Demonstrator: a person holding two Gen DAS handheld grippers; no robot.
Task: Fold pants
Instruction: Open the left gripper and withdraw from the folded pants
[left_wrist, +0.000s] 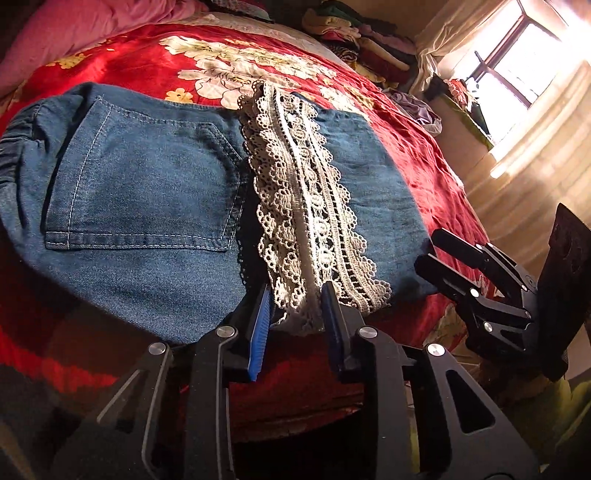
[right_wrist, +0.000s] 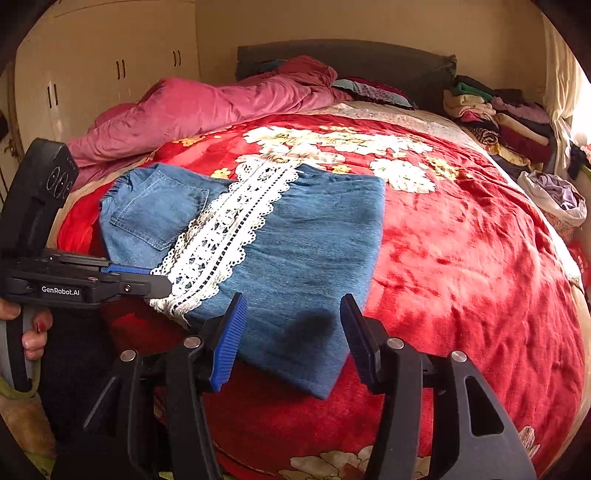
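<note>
I have the denim pants (right_wrist: 258, 236) lying folded on the red flowered blanket (right_wrist: 461, 258), toward the near edge of the bed and closer to its left side than its right. A back pocket (left_wrist: 140, 184) faces up on the left half of the bundle, and a band of cream lace trim (left_wrist: 306, 221) runs across the denim from the far edge down to the near edge, where its end hangs just over the fold.

My left gripper (left_wrist: 295, 317) sits at that near edge with the lace end between its two blue pads (left_wrist: 258, 332). The pads stand a narrow gap apart, and from my own wrist view they flank the lace without clearly pressing it; from the right wrist view the same gripper (right_wrist: 162, 284) reaches in from the left with its tips at the lace, so I cannot tell for certain whether it has a pinch yet. A hand (right_wrist: 33, 332) grips its handle at the left border.

My right gripper (right_wrist: 291, 332) hovers at the near right corner of the pants, fingers spread wide, the denim corner showing between them but touching neither pad.

Beyond the pants a pink quilt (right_wrist: 207, 107) is bunched at the far left of the bed, and a pile of folded clothes (right_wrist: 498, 114) is stacked at the far right corner
</note>
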